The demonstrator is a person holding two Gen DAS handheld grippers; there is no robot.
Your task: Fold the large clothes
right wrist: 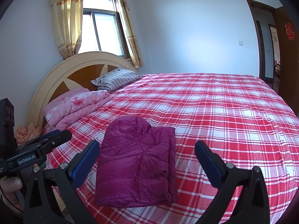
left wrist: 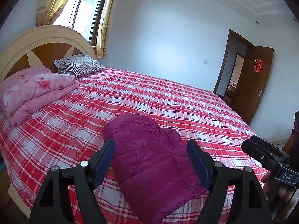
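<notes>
A magenta puffer jacket (left wrist: 149,160) lies folded into a compact rectangle near the front edge of the bed (left wrist: 168,97). It also shows in the right wrist view (right wrist: 138,160), with its rounded hood end pointing away. My left gripper (left wrist: 151,149) is open and empty, held above the jacket's near end. My right gripper (right wrist: 147,151) is open and empty, held above the jacket's right side. The right gripper shows at the right edge of the left wrist view (left wrist: 265,155). The left gripper shows at the left of the right wrist view (right wrist: 46,141).
The bed has a red plaid sheet (right wrist: 214,112). A folded pink floral quilt (left wrist: 35,91) and a striped pillow (left wrist: 80,65) lie by the headboard (left wrist: 37,43). An open brown door (left wrist: 256,82) stands at the right. An orange cloth (right wrist: 28,132) lies beside the bed.
</notes>
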